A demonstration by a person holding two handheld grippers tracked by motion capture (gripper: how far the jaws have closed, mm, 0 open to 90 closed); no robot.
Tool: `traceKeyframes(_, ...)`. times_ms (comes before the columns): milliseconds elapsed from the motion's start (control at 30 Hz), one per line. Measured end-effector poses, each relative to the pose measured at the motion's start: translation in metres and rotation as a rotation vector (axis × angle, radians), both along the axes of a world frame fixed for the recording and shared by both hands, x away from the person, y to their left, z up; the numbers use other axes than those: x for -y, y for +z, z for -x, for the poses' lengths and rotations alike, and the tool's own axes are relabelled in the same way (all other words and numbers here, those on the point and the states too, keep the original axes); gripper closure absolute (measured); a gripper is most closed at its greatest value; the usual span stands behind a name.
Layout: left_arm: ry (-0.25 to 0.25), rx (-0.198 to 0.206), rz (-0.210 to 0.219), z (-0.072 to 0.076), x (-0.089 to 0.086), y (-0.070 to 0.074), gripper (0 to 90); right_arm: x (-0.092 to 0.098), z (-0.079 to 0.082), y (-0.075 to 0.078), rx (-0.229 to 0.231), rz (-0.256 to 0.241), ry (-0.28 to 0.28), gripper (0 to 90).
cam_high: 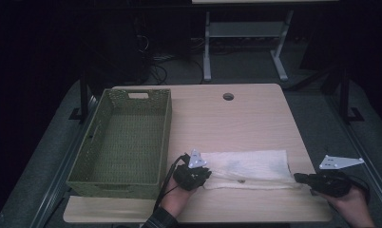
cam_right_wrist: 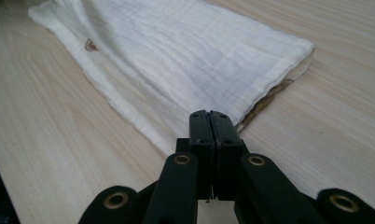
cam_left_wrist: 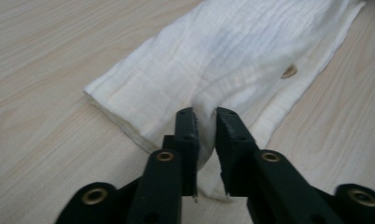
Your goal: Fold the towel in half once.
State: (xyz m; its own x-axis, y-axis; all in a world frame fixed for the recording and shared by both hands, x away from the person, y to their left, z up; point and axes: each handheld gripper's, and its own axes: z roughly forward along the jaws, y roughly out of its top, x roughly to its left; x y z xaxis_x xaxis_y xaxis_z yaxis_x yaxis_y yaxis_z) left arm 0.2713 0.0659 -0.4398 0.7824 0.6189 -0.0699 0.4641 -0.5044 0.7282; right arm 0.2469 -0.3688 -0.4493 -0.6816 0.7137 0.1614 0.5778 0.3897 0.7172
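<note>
- Nearest, at the front edge of the light wooden desk, a person's two hands each hold a black gripper.
- The left gripper sits at the left end of a folded white cloth; its jaws pinch a raised fold of the fabric between them, a narrow gap held open by the cloth's thickness.
- The right gripper is at the cloth's right end; its jaws are pressed together at the near corner, though whether they really catch the hem cannot be told.
- The cloth lies flat on the desk between the two grippers, long and narrow, with a small brown spot near its front edge and a frayed brown thread at the right end.
- Farther back on the left stands an empty green woven basket, just beside the cloth's left end.
- Risk, as a judgement: the right hold looks shallow, so lifting may let that corner slip free and the cloth unfold or sag; uneven pulling could drag it off the front edge.
</note>
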Motion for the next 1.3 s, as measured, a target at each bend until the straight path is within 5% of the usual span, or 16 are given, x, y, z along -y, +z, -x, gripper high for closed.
traceKeyframes(367, 0.001, 0.035, 0.017, -0.002, 0.0, 0.009, 69.5, -0.002, -0.001, 0.005, 0.028, -0.029, 0.01, 81.6)
traceKeyframes(800, 0.092, 0.095, -0.017, -0.039, 0.007, 0.007, 64.7, -0.014, -0.041, 0.006, 0.042, 0.008, -0.007, 68.1)
traceKeyframes(1100, 0.158, 0.092, -0.059, -0.065, 0.009, -0.004, 63.6, -0.019, -0.074, 0.004, 0.044, 0.018, -0.039, 64.0)
traceKeyframes(1300, 0.156, 0.068, -0.079, -0.072, 0.011, -0.014, 63.6, -0.018, -0.09, 0.0, 0.032, 0.025, -0.062, 61.0)
